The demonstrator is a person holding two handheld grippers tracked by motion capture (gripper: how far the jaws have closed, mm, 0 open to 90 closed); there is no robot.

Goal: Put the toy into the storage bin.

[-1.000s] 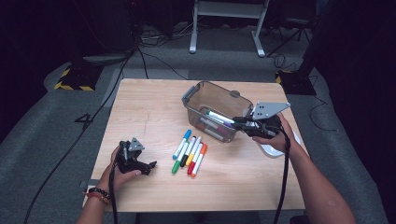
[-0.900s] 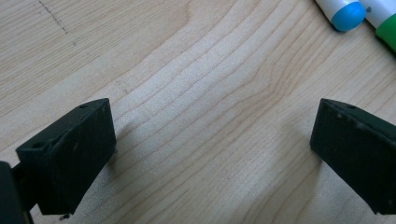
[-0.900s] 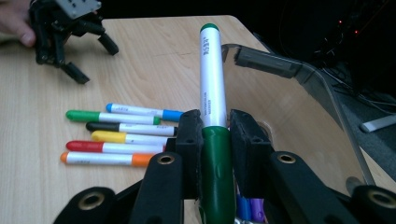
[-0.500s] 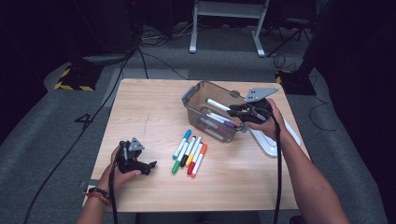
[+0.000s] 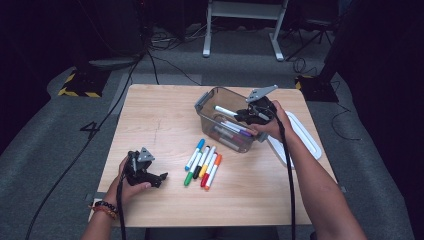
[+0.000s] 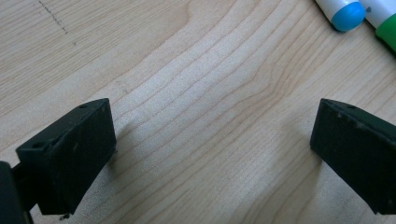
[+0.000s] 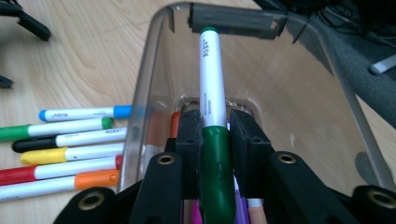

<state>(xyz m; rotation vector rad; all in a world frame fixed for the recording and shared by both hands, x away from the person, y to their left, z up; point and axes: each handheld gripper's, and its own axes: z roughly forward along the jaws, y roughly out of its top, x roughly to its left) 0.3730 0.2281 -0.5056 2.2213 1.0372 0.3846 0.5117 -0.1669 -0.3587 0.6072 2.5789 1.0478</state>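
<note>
Holding a green marker (image 7: 212,140) over the bin (image 5: 207,97) in our right tongs (image 7: 214,135), we have six markers (image 5: 202,165) left beside it; left tongs (image 6: 210,149) gape empty.

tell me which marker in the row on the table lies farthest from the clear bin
The blue-capped marker, at the left end of the row. The others, ending with the orange marker, lie to its right, toward the clear bin.

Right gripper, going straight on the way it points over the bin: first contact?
Probably the clear bin's far end wall by the grey latch. The green-capped marker clamped in the right gripper sticks out ahead, so its tip should meet it first; depth is unclear.
</note>
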